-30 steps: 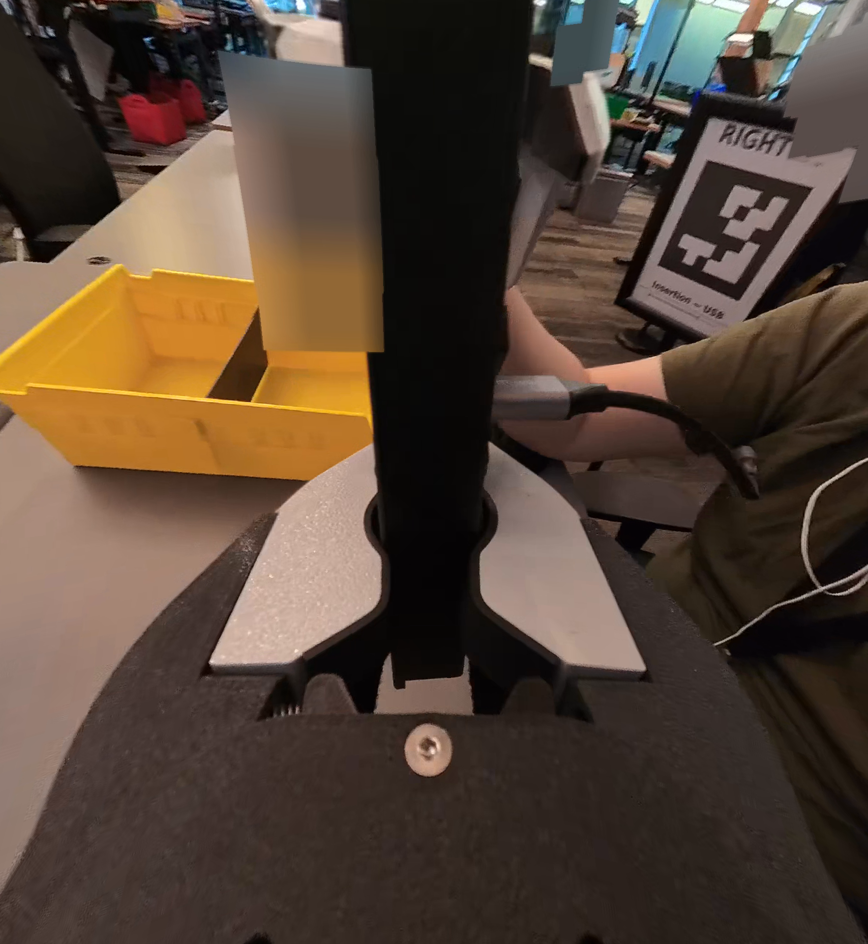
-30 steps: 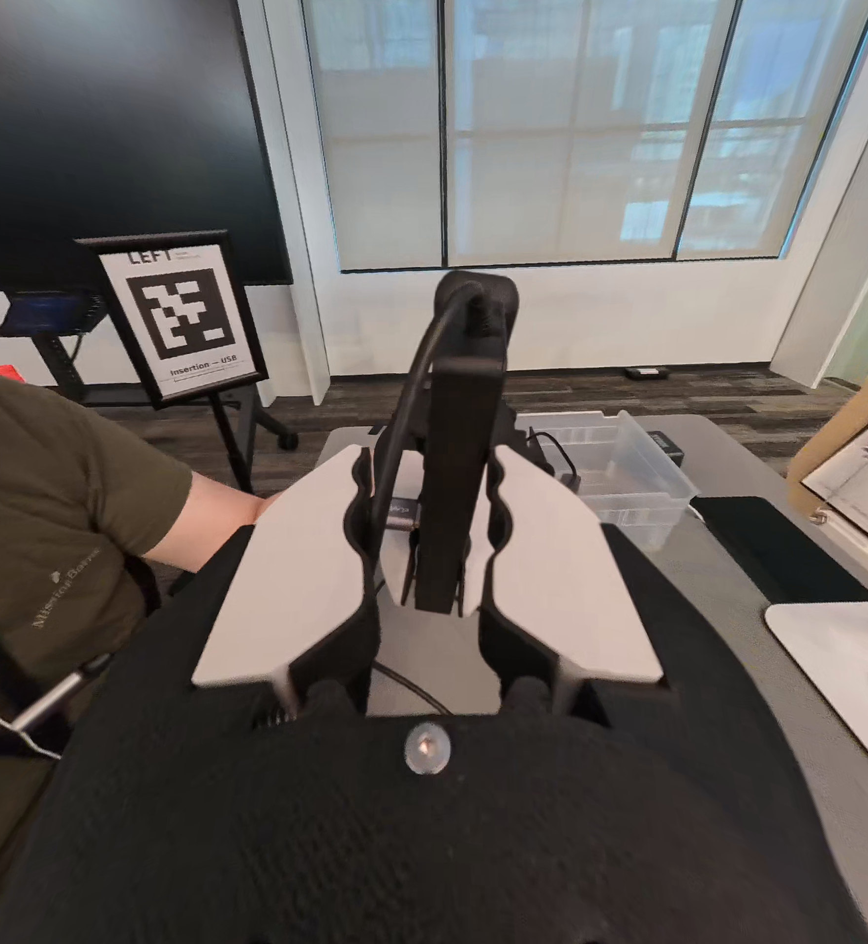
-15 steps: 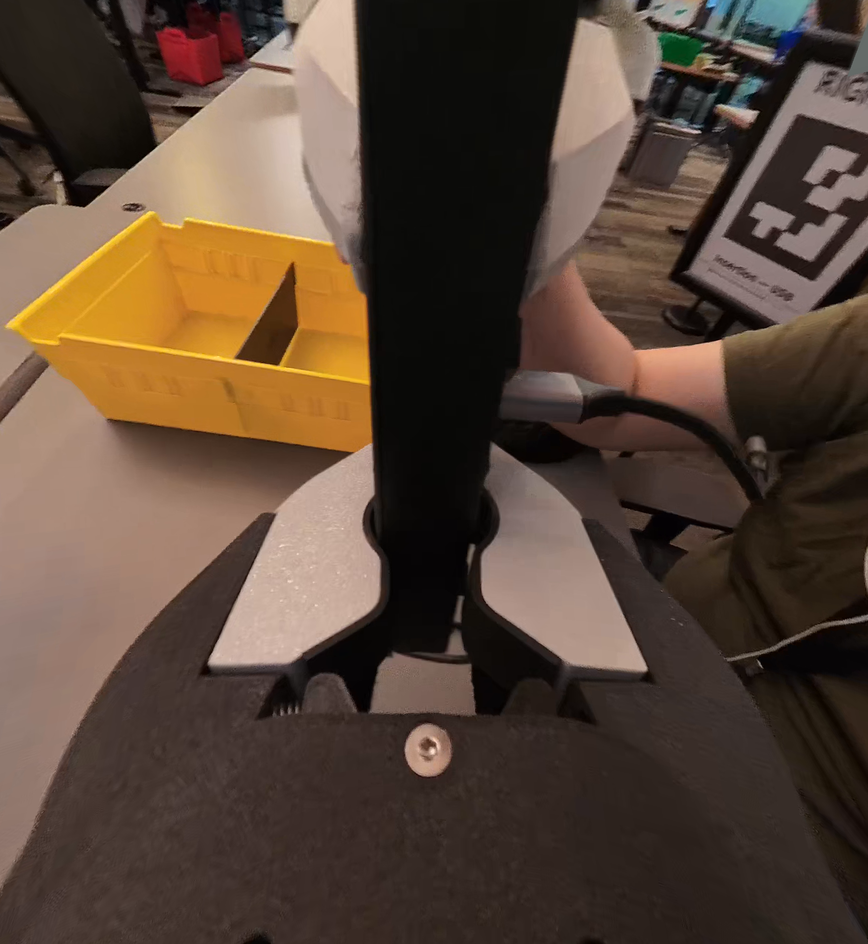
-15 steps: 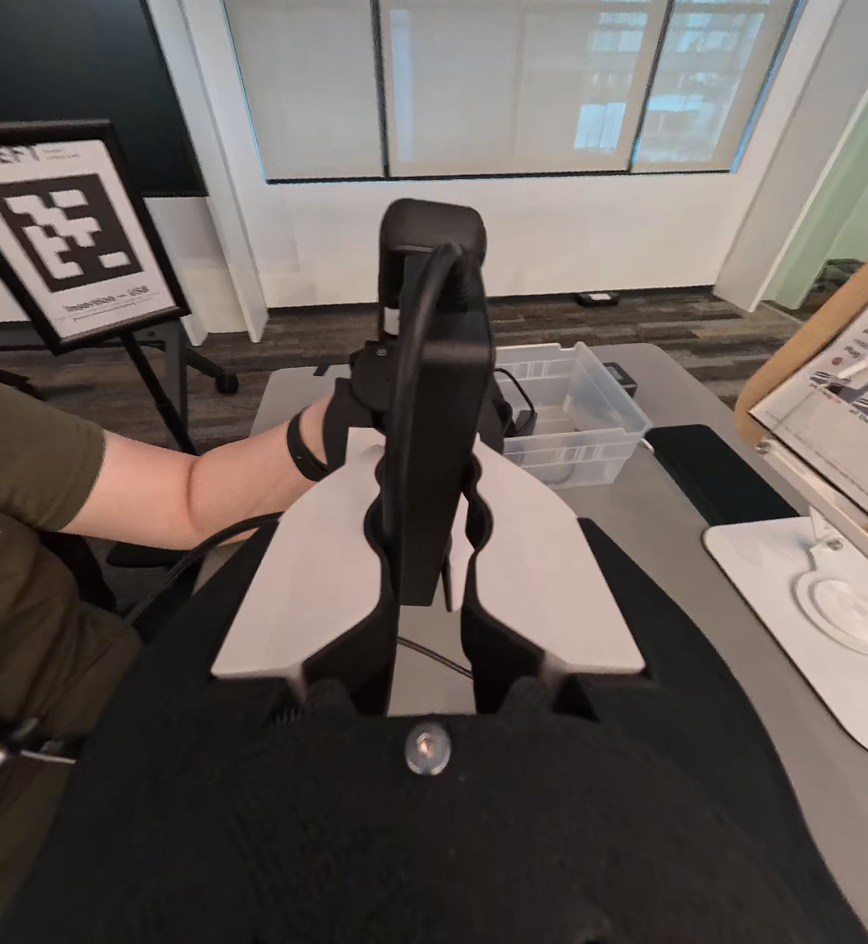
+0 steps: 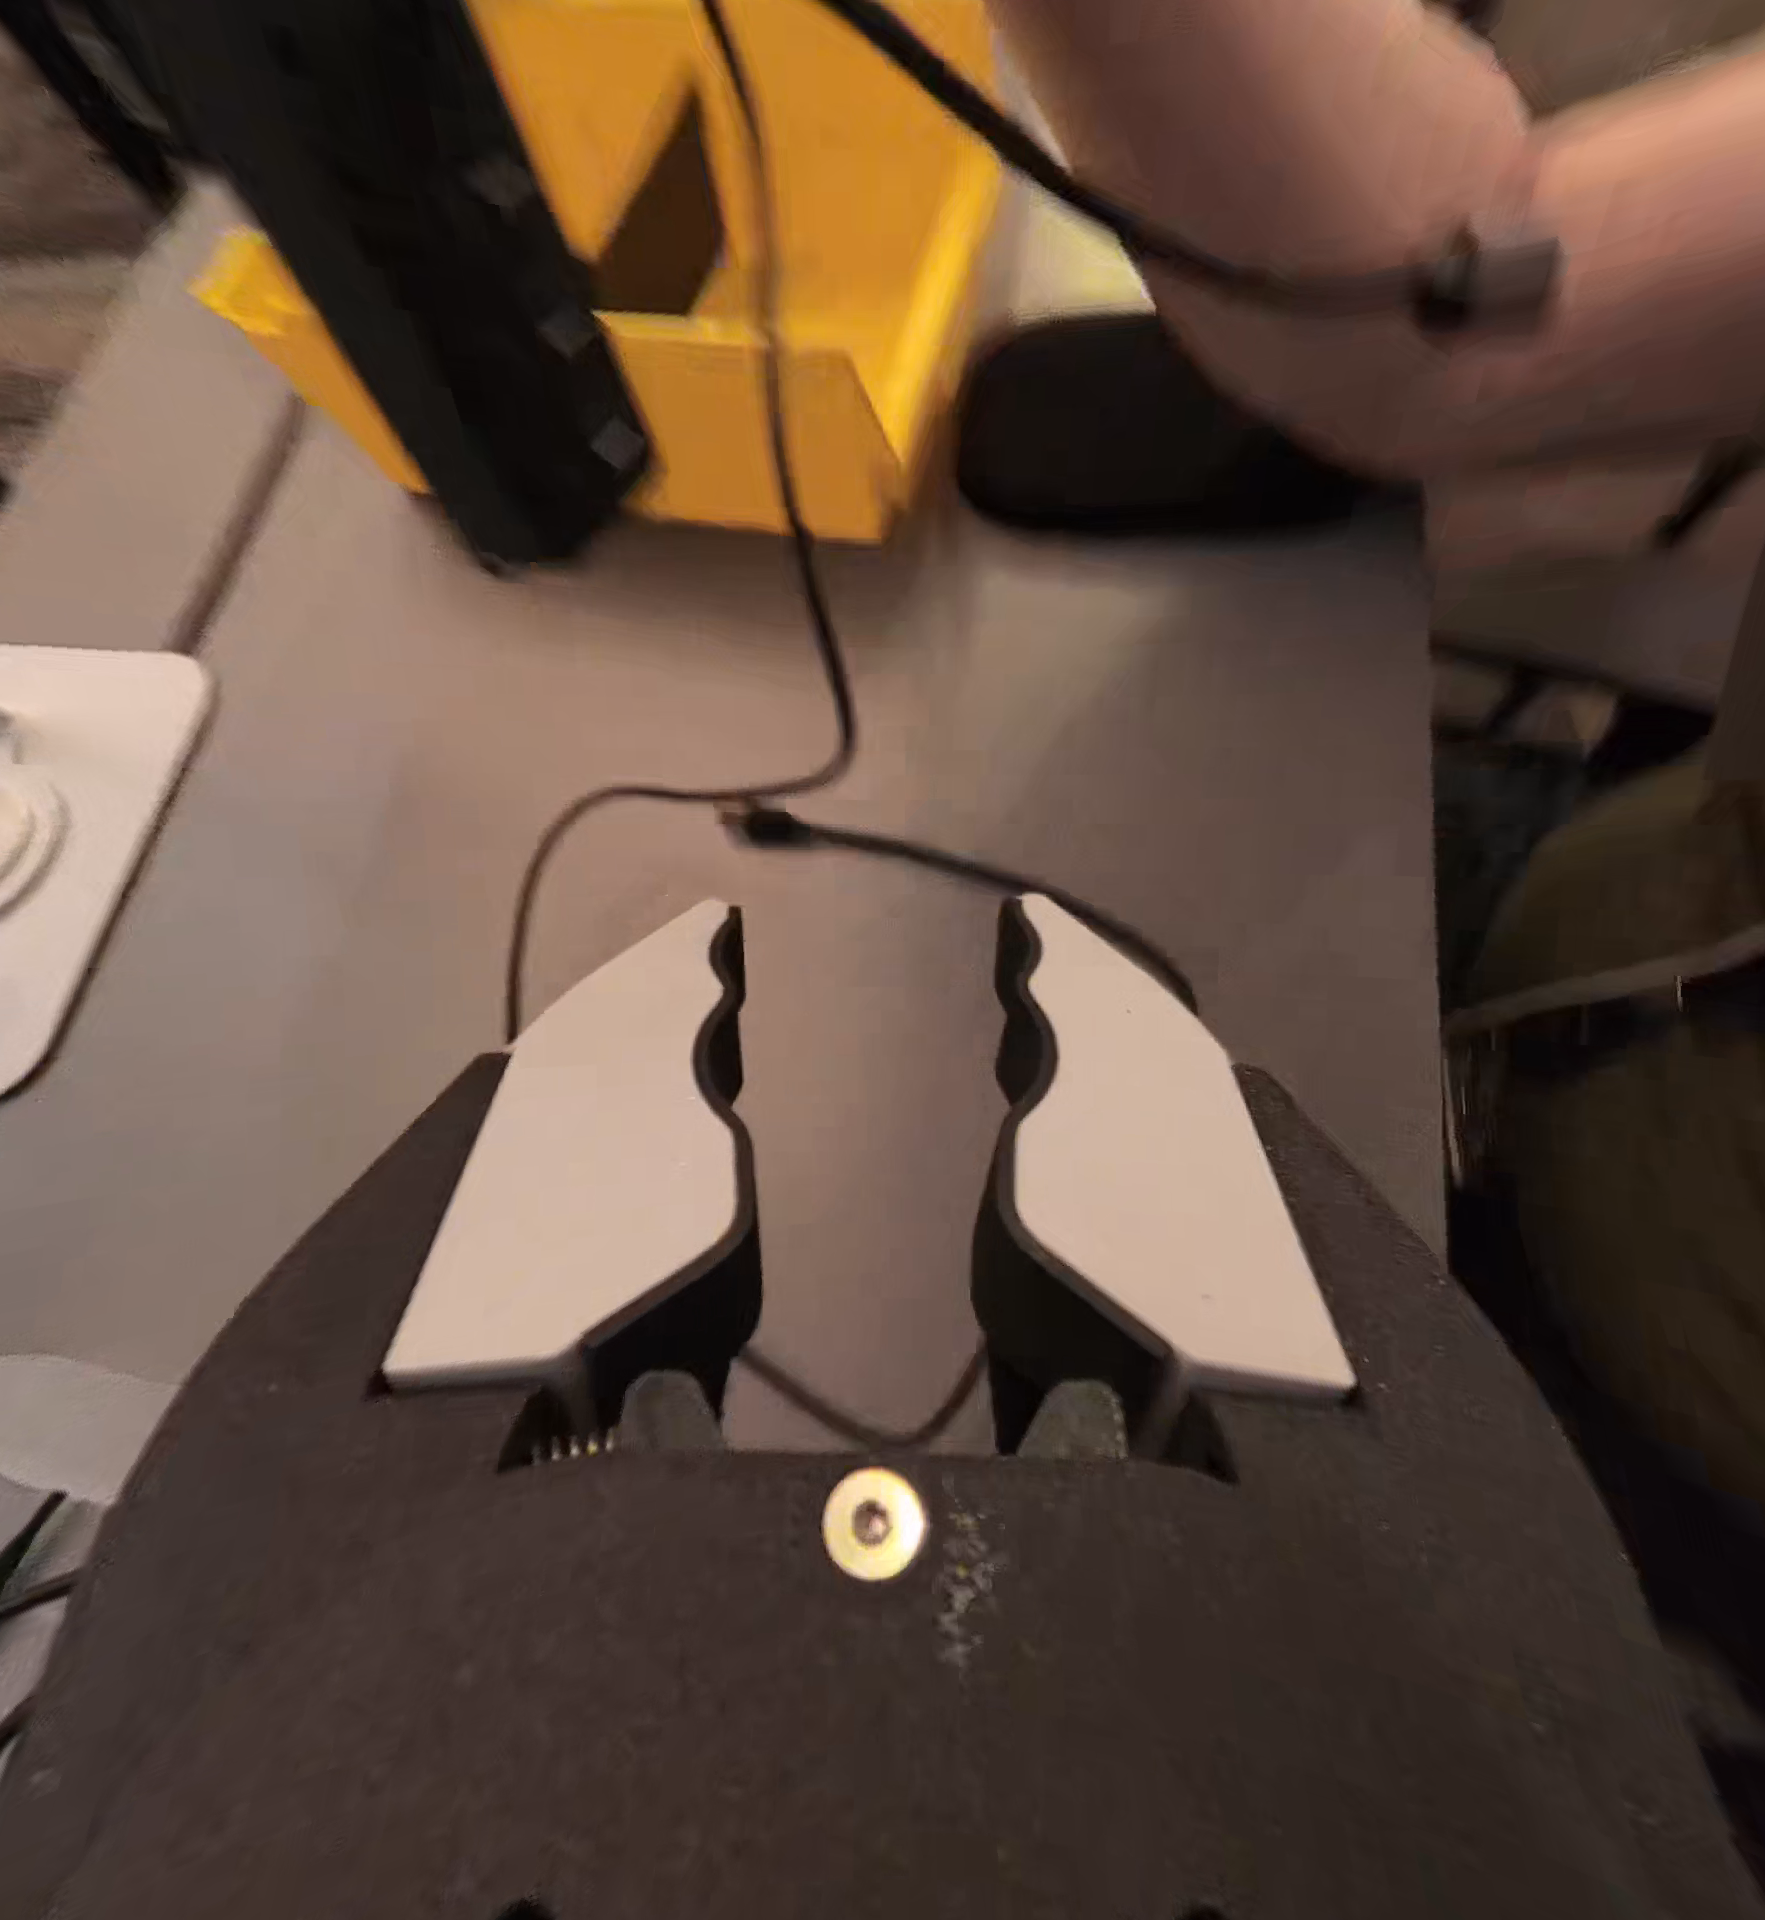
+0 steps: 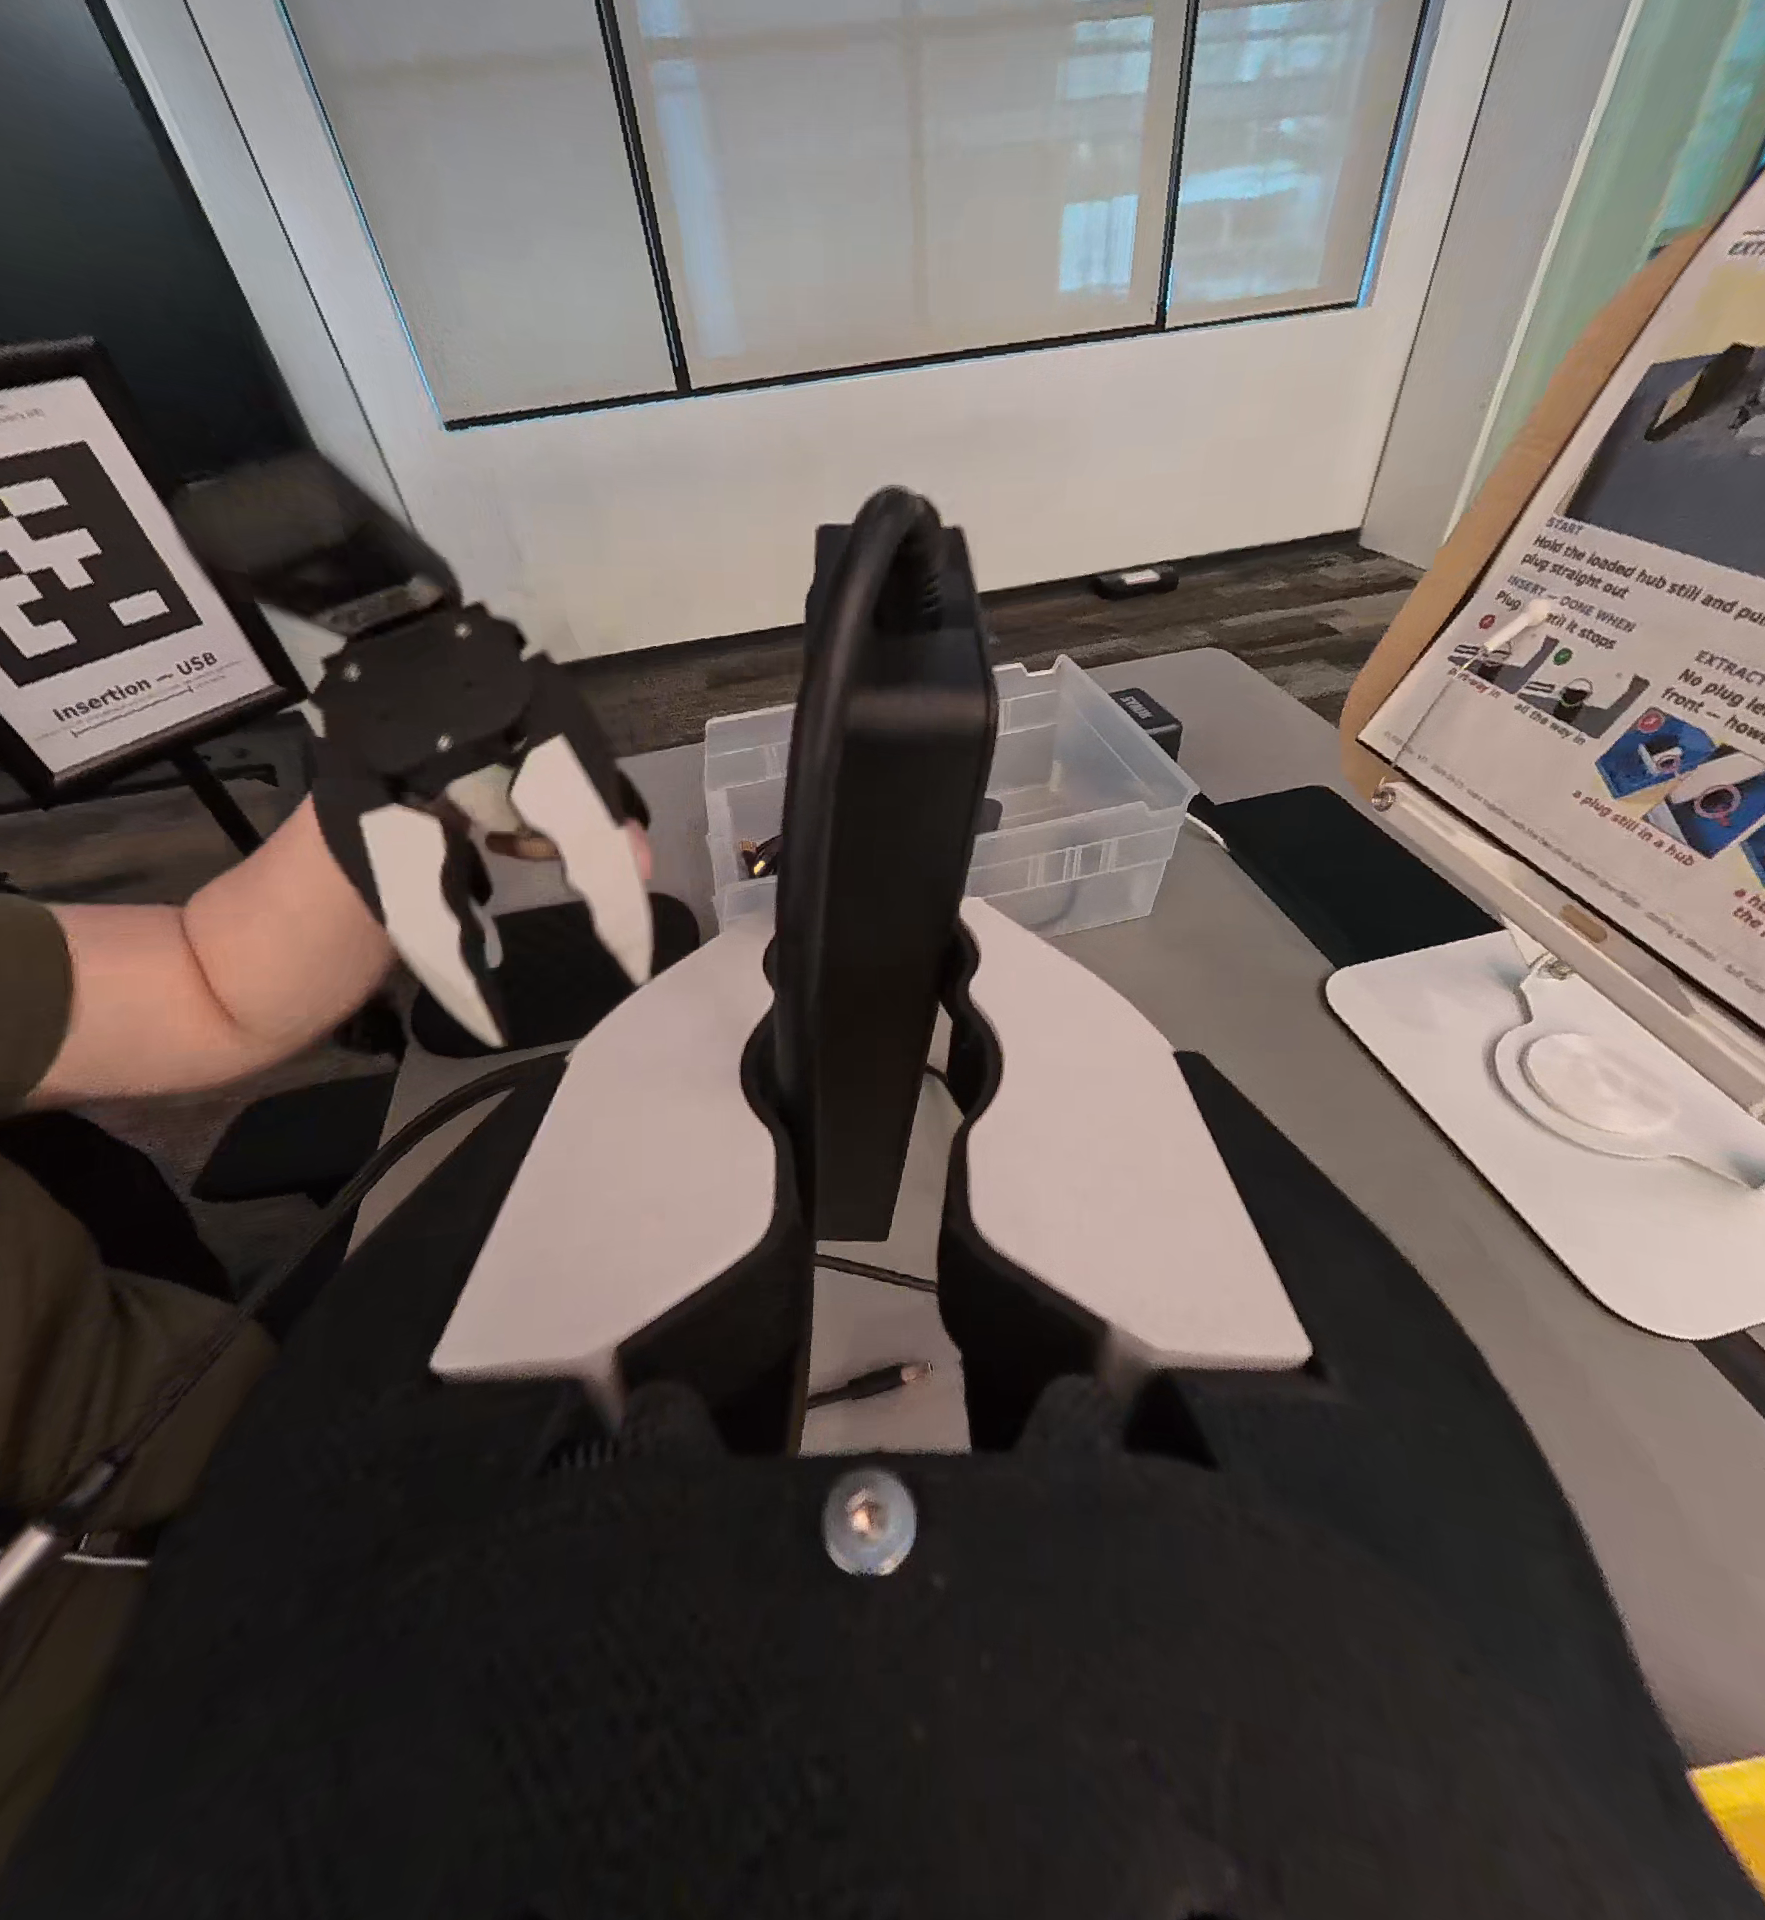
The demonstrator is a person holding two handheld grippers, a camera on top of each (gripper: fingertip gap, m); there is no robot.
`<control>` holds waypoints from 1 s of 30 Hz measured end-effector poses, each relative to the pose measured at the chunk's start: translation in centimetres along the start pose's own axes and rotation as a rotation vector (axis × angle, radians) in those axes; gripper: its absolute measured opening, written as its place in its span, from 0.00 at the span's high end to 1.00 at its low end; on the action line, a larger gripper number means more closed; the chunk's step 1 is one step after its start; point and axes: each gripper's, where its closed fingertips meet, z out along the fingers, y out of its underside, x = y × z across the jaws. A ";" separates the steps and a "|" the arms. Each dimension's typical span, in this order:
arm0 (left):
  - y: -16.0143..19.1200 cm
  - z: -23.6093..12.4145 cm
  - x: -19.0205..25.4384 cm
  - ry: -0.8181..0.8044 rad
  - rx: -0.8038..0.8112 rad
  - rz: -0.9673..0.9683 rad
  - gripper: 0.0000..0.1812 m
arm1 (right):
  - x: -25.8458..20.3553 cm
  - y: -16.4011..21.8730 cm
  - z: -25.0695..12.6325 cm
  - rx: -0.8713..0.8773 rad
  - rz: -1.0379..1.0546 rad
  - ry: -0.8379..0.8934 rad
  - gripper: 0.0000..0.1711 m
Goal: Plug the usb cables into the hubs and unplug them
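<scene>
My right gripper (image 6: 867,977) is shut on a black USB hub (image 6: 888,831) and holds it upright above the table; a thick black cable (image 6: 805,790) runs down the hub's left side. In the left wrist view the same hub (image 5: 421,260) shows at the upper left. My left gripper (image 5: 867,914) is open and empty, pointing down at the grey table (image 5: 1117,727). It also shows open in the right wrist view (image 6: 566,1003), left of the hub. A thin black cable with a small plug (image 5: 769,828) lies just ahead of its fingertips. A grey plug (image 5: 1491,272) hangs on a cable at the upper right.
A yellow bin (image 5: 836,312) stands behind the hub. A clear bin (image 6: 1086,810) with cables sits at the table's far end. An instruction board on a white base (image 6: 1480,1174) stands at the right. A marker sign (image 6: 57,582) stands off the table at the left. About 20 cm separates my left fingertips from my right.
My right gripper closed on the hub while my left still held it. My left gripper then opened, let go of the hub and swung down toward the table.
</scene>
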 end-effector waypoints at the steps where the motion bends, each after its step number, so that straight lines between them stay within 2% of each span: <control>1: 1.7 0.3 1.3 0.030 -0.057 0.046 0.75 | 0.1 0.2 0.0 -0.004 0.003 -0.004 0.84; 4: 7.7 1.2 3.4 0.058 -0.255 0.115 0.73 | 0.2 0.4 -0.1 -0.013 0.004 -0.004 0.84; 7: 12.2 2.1 4.3 0.069 -0.375 0.103 0.73 | 0.2 0.2 -0.3 -0.011 0.003 -0.006 0.84; 11: 15.9 3.6 3.0 -0.008 -0.495 0.097 0.84 | 0.6 0.5 -0.6 -0.013 0.021 0.002 0.84; 13: 17.4 3.8 2.9 0.009 -0.579 0.113 0.96 | 0.9 0.7 -0.8 -0.022 0.026 0.009 0.84; 14: 17.7 3.8 2.5 -0.005 -0.605 0.119 0.96 | 1.1 0.8 -1.0 -0.026 0.029 0.014 0.84; 17: 16.6 3.6 1.6 -0.033 -0.595 0.110 0.97 | 2.0 1.1 -1.8 -0.031 0.048 0.043 0.84; 20: 13.5 3.1 0.5 -0.054 -0.522 0.084 0.97 | 3.4 0.7 -3.2 0.007 0.088 0.100 0.84; 25: 5.2 0.9 -3.2 -0.107 -0.380 0.043 0.98 | 7.2 -0.8 -6.9 0.172 0.206 0.268 0.83; 30: -4.8 -2.1 -7.8 -0.128 -0.234 -0.002 0.98 | 12.9 -1.2 -14.1 0.365 0.214 0.643 0.85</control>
